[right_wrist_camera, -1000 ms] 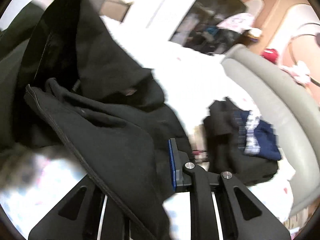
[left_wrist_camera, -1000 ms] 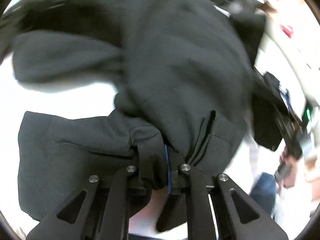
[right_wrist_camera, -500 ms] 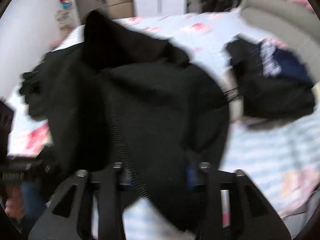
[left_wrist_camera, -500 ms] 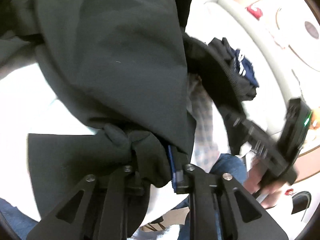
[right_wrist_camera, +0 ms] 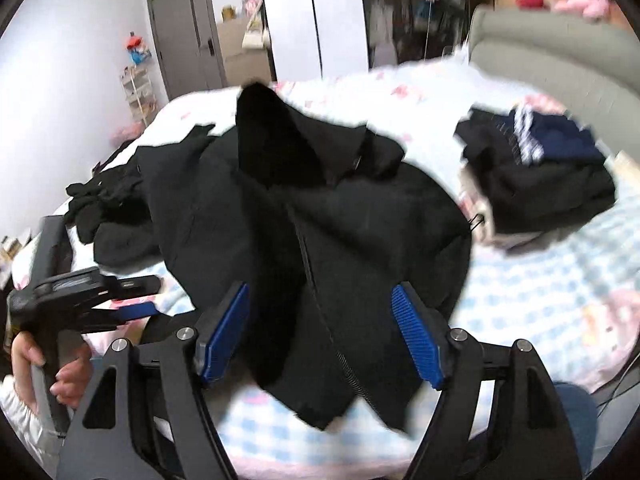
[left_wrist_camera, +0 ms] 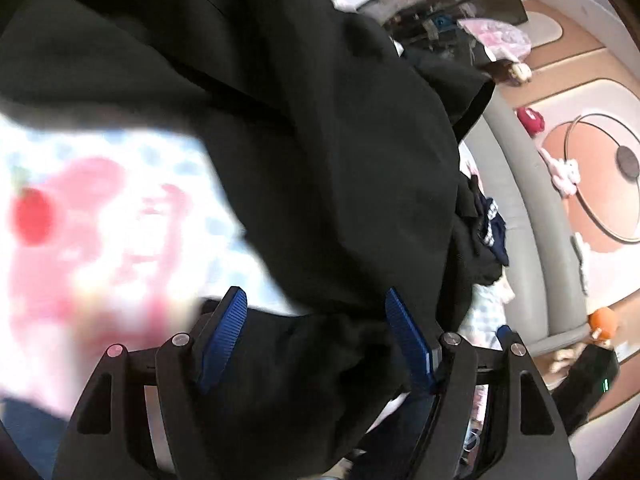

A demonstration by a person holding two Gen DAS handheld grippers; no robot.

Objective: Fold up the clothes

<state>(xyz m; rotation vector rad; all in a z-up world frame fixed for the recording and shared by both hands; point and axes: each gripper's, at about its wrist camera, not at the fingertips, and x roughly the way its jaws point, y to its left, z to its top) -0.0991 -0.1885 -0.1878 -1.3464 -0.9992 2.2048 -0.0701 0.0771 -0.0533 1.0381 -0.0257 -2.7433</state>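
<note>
A black zip jacket (right_wrist_camera: 340,232) lies crumpled on the bed (right_wrist_camera: 540,300), zipper running down its middle toward me. My right gripper (right_wrist_camera: 320,320) is open, its blue pads either side of the jacket's near hem, which lies loose between them. My left gripper (left_wrist_camera: 316,328) is also open, with the jacket's black cloth (left_wrist_camera: 320,160) bunched between its spread pads and filling most of that view. The left gripper also shows in the right wrist view (right_wrist_camera: 132,304), held by a hand at the left edge.
A pile of dark and navy clothes (right_wrist_camera: 540,168) sits on the bed at the right, near the grey headboard (right_wrist_camera: 560,48). More black garments (right_wrist_camera: 104,204) lie at the bed's left side. Wardrobe and door stand behind.
Both grippers were shut on the jacket and have opened. The jacket has dropped from being held up and now lies on the bed.
</note>
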